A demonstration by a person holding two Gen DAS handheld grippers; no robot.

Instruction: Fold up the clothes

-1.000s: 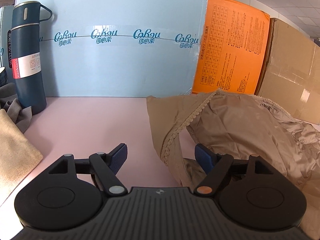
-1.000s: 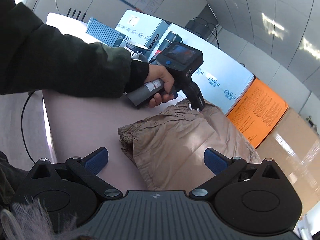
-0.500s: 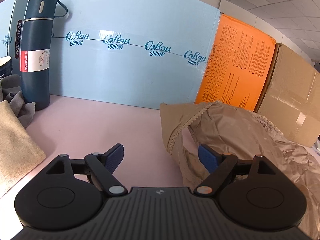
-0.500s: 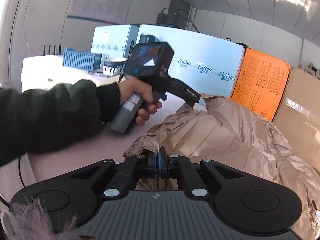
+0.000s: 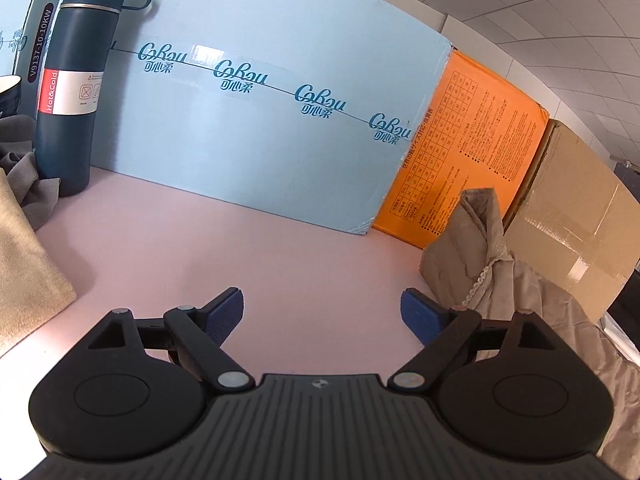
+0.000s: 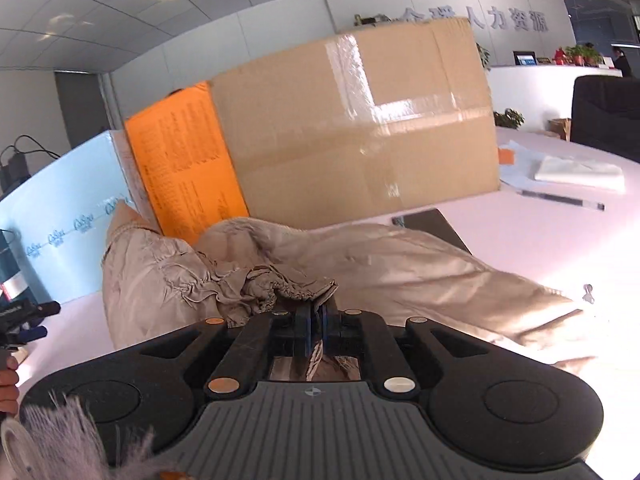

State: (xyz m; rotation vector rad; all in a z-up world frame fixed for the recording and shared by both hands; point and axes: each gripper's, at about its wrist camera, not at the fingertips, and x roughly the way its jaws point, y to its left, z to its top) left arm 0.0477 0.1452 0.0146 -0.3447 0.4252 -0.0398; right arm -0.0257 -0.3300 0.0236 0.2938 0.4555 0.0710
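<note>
Beige satin garment [image 6: 400, 264] w/ lace trim is lying crumpled on pink surface [image 5: 240, 248] — right gripper [image 6: 316, 320], jaws wide a sec ago, is now pinching its gathered edge; left gripper [image 5: 322, 312] jaws are spreading, empty — fold is starting.

flask [image 5: 76, 92]: dark blue, upright, far left on pink table [image 5: 248, 256]
blue box [image 5: 280, 120]: behind flask
orange box [image 5: 468, 152]: betw. blue & brown box [image 6: 360, 120]
pen [image 6: 560, 200]: right, nr white papers [image 6: 580, 170]
</note>
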